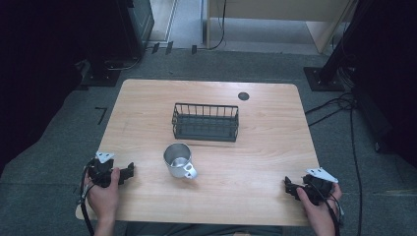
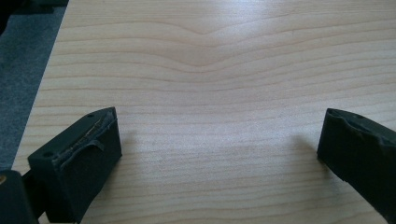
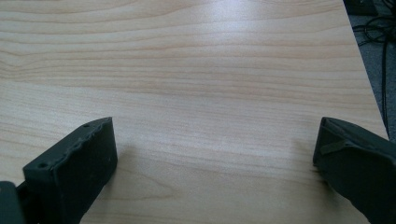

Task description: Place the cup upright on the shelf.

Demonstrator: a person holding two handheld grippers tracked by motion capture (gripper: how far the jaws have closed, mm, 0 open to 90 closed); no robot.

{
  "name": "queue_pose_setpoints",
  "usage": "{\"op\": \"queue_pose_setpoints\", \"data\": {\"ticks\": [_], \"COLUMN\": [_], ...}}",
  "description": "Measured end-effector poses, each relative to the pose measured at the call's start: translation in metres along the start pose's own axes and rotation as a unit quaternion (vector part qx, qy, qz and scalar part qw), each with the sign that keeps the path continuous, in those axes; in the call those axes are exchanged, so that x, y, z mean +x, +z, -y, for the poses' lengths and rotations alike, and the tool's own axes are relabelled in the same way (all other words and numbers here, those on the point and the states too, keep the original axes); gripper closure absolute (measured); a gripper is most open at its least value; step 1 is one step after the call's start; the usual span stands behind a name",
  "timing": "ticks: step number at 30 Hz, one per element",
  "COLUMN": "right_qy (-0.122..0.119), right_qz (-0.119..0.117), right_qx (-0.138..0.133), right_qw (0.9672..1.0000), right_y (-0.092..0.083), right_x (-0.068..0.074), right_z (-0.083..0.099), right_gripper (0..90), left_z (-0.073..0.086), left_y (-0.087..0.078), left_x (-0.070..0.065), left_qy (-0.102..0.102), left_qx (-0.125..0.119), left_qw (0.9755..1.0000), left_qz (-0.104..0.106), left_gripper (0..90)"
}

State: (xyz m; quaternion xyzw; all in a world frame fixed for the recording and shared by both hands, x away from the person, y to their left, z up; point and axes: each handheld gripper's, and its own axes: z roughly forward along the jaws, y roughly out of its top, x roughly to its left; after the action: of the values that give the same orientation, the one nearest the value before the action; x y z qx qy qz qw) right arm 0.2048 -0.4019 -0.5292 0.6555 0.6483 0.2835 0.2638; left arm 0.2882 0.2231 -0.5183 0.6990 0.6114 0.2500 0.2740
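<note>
A pale wooden surface (image 1: 265, 147) stands on grey carpet (image 1: 59, 118), with cables (image 1: 339, 105) trailing over the floor at the right. Near the middle of the surface sits a black wire basket (image 1: 205, 121), upright, its long side facing the person. Just in front of it, a little to the left and not touching it, stands a shiny metal mug (image 1: 178, 160) with its handle turned toward the person's side and to the right. A small dark round hole (image 1: 243, 96) marks the surface near the far edge.

The left tongs (image 1: 129, 171) rest at the near left corner of the surface, held in the person's left hand (image 1: 103, 189), well apart from the mug. In the left gripper view the left tongs (image 2: 219, 140) stand wide open, with bare wood between the jaws. The right tongs (image 1: 288, 188) lie at the near right corner, held in the right hand (image 1: 319, 204), pointing inward along the edge. In the right gripper view the right tongs (image 3: 215, 144) are likewise spread wide, nothing between the jaws, with the right edge of the surface and the carpet beyond it in sight.
</note>
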Motion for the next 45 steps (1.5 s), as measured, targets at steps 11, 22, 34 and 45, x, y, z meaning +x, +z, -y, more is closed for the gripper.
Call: {"op": "queue_pose_setpoints", "data": {"ticks": [11,22,34,45], "right_qy": [0.01,-0.017,-0.053,-0.086], "right_qz": [-0.013,-0.046,-0.08,-0.122], "right_qx": [-0.015,-0.036,-0.049,-0.058], "right_qw": [0.9998,0.9981,0.9942,0.9871], "right_y": [-0.01,-0.021,-0.027,-0.031], "right_x": [0.006,0.037,0.072,0.109], "right_z": [-0.009,-0.032,-0.055,-0.072], "right_gripper": [7.5,5.6,5.6,5.6], "left_z": [-0.001,-0.001,-0.001,-0.001], "left_y": [0.001,0.001,0.0,0.001], "left_x": [0.0,0.0,0.0,0.0], "left_qy": [-0.001,-0.001,0.0,-0.001], "left_qx": [0.0,0.0,0.0,0.0], "left_qw": [1.0,1.0,1.0,1.0], "left_qz": [-0.001,-0.001,-0.001,-0.001], "left_gripper": [0.0,0.0,0.0,0.0]}}
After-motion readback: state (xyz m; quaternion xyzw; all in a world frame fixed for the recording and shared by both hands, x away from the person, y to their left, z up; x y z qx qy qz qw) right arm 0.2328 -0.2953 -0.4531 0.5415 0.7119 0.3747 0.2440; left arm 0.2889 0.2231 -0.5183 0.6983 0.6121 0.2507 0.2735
